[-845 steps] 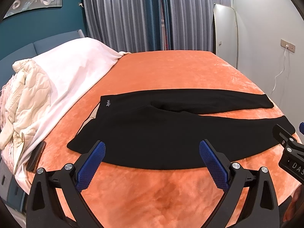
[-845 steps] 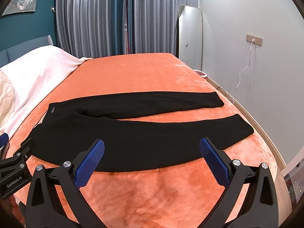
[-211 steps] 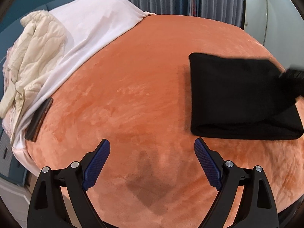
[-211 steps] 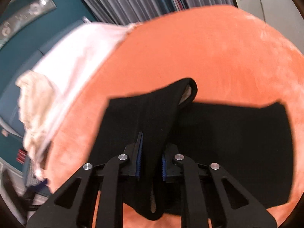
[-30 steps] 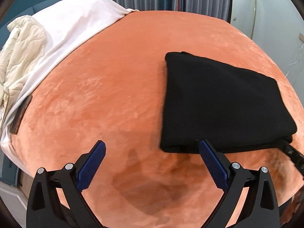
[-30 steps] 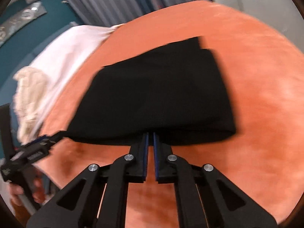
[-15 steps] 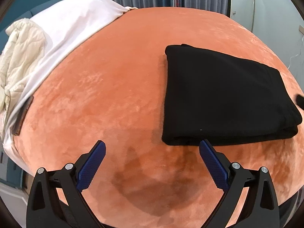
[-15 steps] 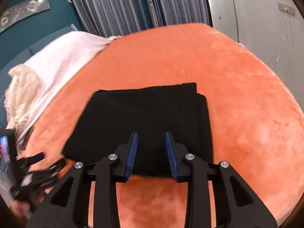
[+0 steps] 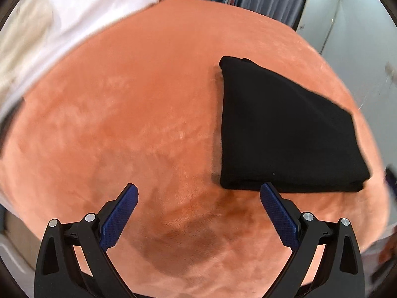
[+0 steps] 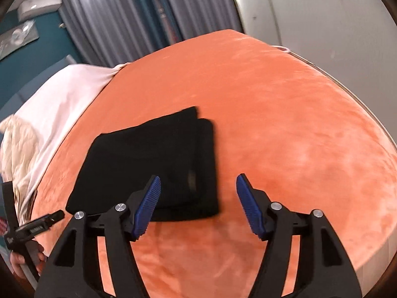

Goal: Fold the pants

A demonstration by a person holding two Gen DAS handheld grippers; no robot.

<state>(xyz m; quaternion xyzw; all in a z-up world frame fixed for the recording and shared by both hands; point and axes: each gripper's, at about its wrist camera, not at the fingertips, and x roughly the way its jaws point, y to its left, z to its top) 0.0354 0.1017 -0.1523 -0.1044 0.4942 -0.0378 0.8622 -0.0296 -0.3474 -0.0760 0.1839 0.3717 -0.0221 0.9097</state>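
Note:
The black pants [image 9: 285,134] lie folded into a thick rectangle on the orange bed cover [image 9: 124,124]. In the left wrist view they sit up and to the right of my left gripper [image 9: 198,213], which is open and empty; its right finger [image 9: 278,213] stands just short of the near folded edge. In the right wrist view the pants [image 10: 148,164] lie ahead and to the left of my right gripper [image 10: 198,203]. Its jaws are opening, lifted clear of the cloth, with nothing pressed between the blue pads. The left gripper's tip [image 10: 39,226] shows at that view's lower left.
A white sheet [image 10: 62,99] and a cream quilt [image 10: 17,154] cover the bed's left side. Grey and blue curtains [image 10: 136,17] hang behind, and a white wall [image 10: 322,19] stands on the right. The bed's right edge [image 10: 367,109] curves close to that wall.
My right gripper let go of the pants' near edge, opened wider and drew back and up. The left gripper shifted and tilted, so the pants now sit closer to its right finger.

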